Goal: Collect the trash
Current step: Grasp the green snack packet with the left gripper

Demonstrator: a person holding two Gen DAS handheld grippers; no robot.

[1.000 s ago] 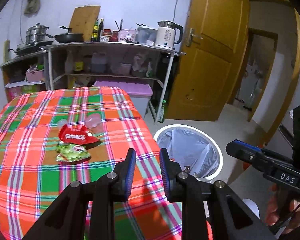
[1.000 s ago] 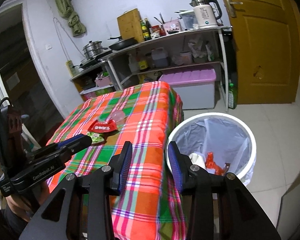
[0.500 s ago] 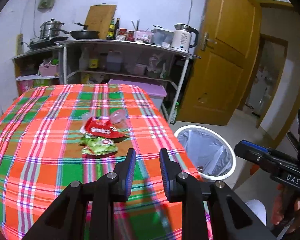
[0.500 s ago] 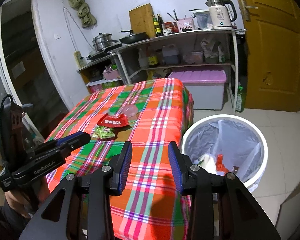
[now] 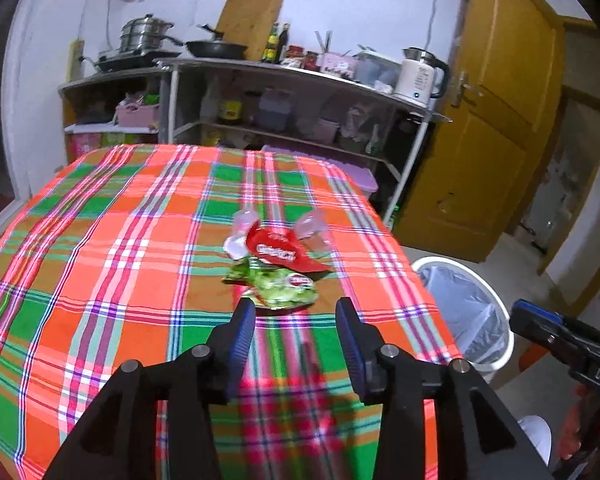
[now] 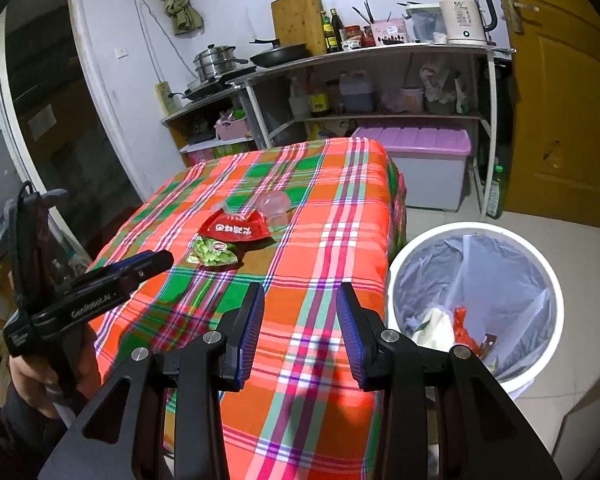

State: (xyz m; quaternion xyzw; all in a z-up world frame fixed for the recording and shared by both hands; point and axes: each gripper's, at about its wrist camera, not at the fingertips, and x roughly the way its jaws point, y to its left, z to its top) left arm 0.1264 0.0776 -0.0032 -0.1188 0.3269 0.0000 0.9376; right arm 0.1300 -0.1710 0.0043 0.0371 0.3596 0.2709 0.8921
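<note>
Lying near the middle of the tabletop, which is covered with a plaid cloth, are the pieces of trash: a green wrapper and, touching it on the far side, a red wrapper. Two small clear plastic cups lie just behind the red one, toward the far edge. The left gripper points down at the green wrapper from the near side, and its jaws are opening; nothing is between them and the wrapper is just ahead of the fingertips. The right gripper hangs over the near right corner of the tabletop with its jaws wide apart and empty. On the floor beside the right edge of the table stands a white trash bin with a plastic liner, and some trash is already inside it. Behind the table is a metal shelf with a kettle and pans.
</note>
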